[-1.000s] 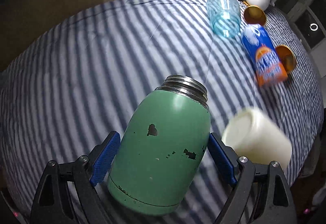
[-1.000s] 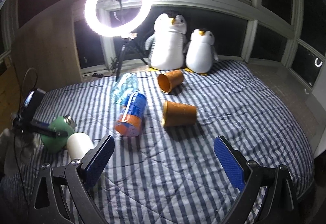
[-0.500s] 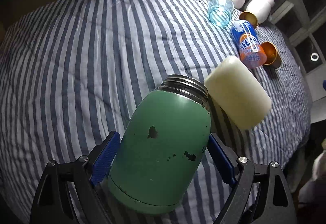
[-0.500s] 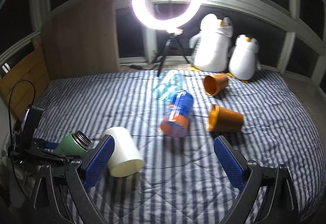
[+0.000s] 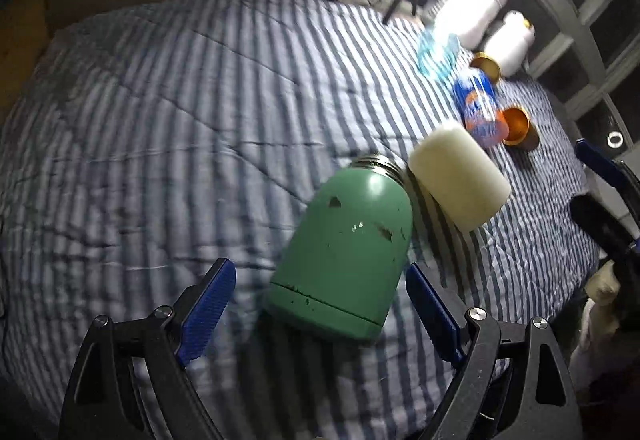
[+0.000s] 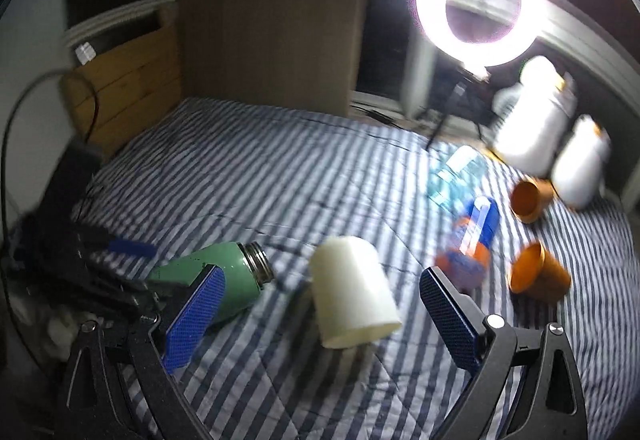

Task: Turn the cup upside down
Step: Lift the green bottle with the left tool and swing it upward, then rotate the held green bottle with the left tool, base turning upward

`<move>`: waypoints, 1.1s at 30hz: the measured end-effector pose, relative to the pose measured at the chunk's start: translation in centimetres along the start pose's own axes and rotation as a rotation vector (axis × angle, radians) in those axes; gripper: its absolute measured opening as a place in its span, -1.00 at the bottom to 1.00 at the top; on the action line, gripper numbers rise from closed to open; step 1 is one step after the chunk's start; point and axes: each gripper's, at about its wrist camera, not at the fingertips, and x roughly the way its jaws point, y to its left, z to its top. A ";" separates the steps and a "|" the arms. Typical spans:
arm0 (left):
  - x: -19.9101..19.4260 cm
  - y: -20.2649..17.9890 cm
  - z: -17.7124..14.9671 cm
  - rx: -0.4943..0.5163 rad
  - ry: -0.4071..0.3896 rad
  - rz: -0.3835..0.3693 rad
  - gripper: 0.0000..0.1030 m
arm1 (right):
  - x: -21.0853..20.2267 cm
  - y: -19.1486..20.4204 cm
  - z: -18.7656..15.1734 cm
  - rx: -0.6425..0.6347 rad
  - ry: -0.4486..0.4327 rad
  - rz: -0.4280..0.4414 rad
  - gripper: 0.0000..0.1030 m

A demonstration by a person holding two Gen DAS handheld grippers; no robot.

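Observation:
A green metal flask (image 5: 348,252) with a bare threaded neck lies on its side on the striped bed cover; it also shows in the right wrist view (image 6: 208,280). My left gripper (image 5: 316,304) is open, its blue pads apart from the flask's base on both sides. A cream cup (image 5: 456,176) lies on its side just right of the flask's neck, seen too in the right wrist view (image 6: 352,292). My right gripper (image 6: 320,324) is open and empty, with the cream cup between and beyond its fingers.
Farther back lie a clear blue cup (image 6: 456,176), a blue-and-orange can (image 6: 472,236) and two orange cups (image 6: 536,272) (image 6: 528,196). Two plush penguins (image 6: 536,116) and a ring light (image 6: 480,0) on a tripod stand at the far edge. A wooden headboard (image 6: 120,88) is at left.
My left gripper has let go of the green flask, which now lies on the bed with the pads apart from it. My right gripper has swung left toward the cream cup.

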 end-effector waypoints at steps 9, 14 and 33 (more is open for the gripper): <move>-2.6 4.6 -1.6 -0.049 -0.062 -0.013 0.72 | 3.2 2.1 0.5 -0.005 0.143 0.147 0.83; -1.6 5.6 -1.6 0.008 -0.045 0.007 0.70 | 4.5 2.7 -0.3 0.047 0.177 0.142 0.43; -3.8 13.2 -9.1 -0.220 -0.030 0.040 0.69 | 6.5 12.7 0.1 -1.018 0.196 0.365 0.31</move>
